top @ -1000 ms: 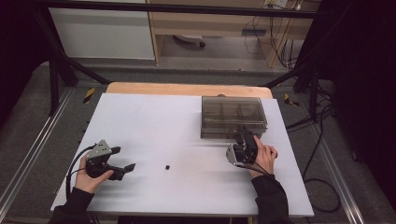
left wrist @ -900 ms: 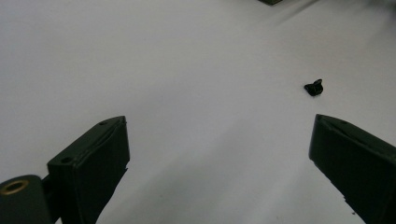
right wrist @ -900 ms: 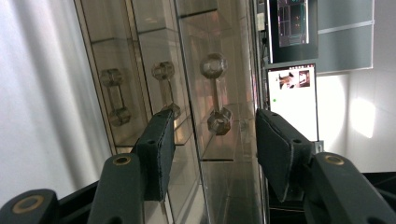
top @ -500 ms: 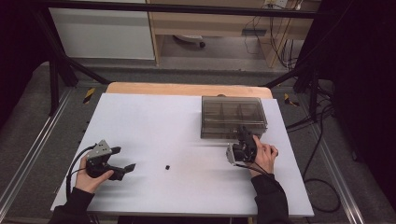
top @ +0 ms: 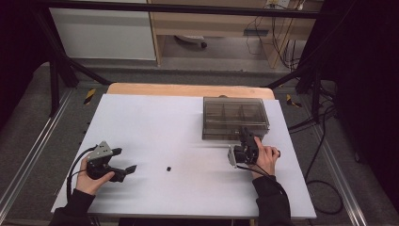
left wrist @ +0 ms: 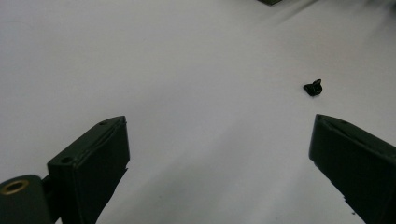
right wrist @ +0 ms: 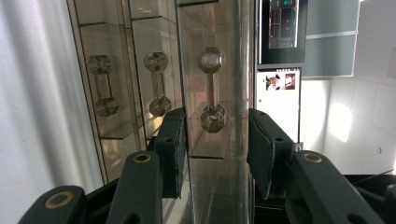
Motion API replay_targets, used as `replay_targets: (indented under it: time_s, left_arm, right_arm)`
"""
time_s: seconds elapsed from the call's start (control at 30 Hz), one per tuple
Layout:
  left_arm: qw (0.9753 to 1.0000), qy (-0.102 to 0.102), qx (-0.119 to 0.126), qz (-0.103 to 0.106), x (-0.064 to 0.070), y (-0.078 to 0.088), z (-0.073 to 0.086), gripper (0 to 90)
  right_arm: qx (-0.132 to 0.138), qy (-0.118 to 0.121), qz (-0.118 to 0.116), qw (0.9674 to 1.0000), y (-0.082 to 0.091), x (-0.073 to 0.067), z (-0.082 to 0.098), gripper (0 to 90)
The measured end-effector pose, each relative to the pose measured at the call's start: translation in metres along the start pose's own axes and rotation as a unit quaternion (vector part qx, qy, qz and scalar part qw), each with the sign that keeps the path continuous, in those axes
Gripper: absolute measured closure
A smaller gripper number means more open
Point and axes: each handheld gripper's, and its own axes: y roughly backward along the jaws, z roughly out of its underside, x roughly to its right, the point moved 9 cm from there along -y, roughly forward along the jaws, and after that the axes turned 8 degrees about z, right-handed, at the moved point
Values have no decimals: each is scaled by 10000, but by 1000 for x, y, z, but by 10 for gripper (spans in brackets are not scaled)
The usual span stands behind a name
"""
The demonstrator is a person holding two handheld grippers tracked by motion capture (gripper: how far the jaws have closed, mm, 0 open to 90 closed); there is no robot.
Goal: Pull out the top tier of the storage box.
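Smoke-tinted compartment box (top: pixel 235 117), set at two o'clock on the white tabletop (top: pixel 155 122), is straddled at its near edge by the right gripper (top: pixel 245 141), whose jaws have just been closing. Left gripper (top: pixel 123 162) is held released at eight o'clock, a small black clip (top: pixel 168 168) lying near it.

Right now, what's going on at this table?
A person sits at a white table with a gripper in each hand. The right gripper is at the near edge of a clear smoky plastic compartment box; its jaws have just been closing, with the box's edge between them, though I cannot tell whether the pads press on it. The left gripper rests wide open on the table, pointing at a small black part lying loose ahead of it.
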Motion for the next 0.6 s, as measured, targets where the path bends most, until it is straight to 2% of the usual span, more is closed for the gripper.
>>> replay_targets:
  time_s: [0.6]
  left_arm:
    - [10000, -10, -1, 6, 0, 0, 0, 47]
  right_arm:
    - [28, 111, -20, 9999, 5, 0, -2, 607]
